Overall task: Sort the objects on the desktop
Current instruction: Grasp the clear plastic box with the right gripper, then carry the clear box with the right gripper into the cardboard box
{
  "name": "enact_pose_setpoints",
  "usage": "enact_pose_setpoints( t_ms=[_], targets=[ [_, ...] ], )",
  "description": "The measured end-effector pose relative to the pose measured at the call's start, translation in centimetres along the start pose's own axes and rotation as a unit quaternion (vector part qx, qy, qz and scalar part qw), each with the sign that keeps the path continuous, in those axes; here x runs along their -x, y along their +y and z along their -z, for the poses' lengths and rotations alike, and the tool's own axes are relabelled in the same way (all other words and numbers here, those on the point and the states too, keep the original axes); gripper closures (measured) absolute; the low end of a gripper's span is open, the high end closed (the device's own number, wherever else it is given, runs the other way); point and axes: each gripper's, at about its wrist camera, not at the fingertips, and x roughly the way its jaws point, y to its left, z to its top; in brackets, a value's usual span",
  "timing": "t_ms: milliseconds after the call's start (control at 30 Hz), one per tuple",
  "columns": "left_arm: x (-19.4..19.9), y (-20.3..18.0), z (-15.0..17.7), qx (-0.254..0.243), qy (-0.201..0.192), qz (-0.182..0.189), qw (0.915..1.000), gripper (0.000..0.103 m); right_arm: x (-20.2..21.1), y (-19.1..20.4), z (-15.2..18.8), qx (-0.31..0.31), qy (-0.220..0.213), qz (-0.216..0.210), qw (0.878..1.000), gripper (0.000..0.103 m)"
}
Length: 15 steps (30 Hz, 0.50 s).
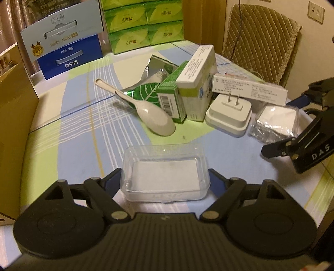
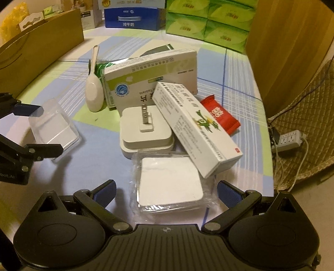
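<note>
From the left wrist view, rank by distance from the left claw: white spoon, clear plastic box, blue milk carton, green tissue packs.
1. Clear plastic box: between the left claw's fingers.
2. White spoon: mid-table, just left of centre.
3. Blue milk carton: far left.
4. Green tissue packs: stacked at the far edge; barely beyond the carton.

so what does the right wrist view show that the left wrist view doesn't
Only the right wrist view: the red wrapper behind the long box, a power strip on the floor, and the right gripper open around the wrapped white pad.
Only the left wrist view: the left gripper closed on the clear case, the chair, a wall socket.
Both: spoon, charger, green tissue packs, blue milk carton.
</note>
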Motion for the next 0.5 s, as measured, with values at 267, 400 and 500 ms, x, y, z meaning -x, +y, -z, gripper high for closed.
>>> enact_pose_setpoints(
  t_ms=[267, 400, 500],
  targets=[
    [-0.1, 0.5, 0.1, 0.013, -0.005, 0.002, 0.9999, 0.017, -0.1, 0.0, -0.3, -0.010, 0.009, -0.009, 1.000, 0.040],
    [-0.2, 0.7, 0.1, 0.017, -0.003, 0.003, 0.9998, 0.020, 0.5, 0.5, -0.1, -0.002, 0.018, -0.015, 1.000, 0.041],
    [0.0, 0.7, 0.1, 0.017, -0.003, 0.002, 0.9998, 0.020, 1.3, 1.0, 0.2, 0.006, 0.018, -0.017, 1.000, 0.041]
  ],
)
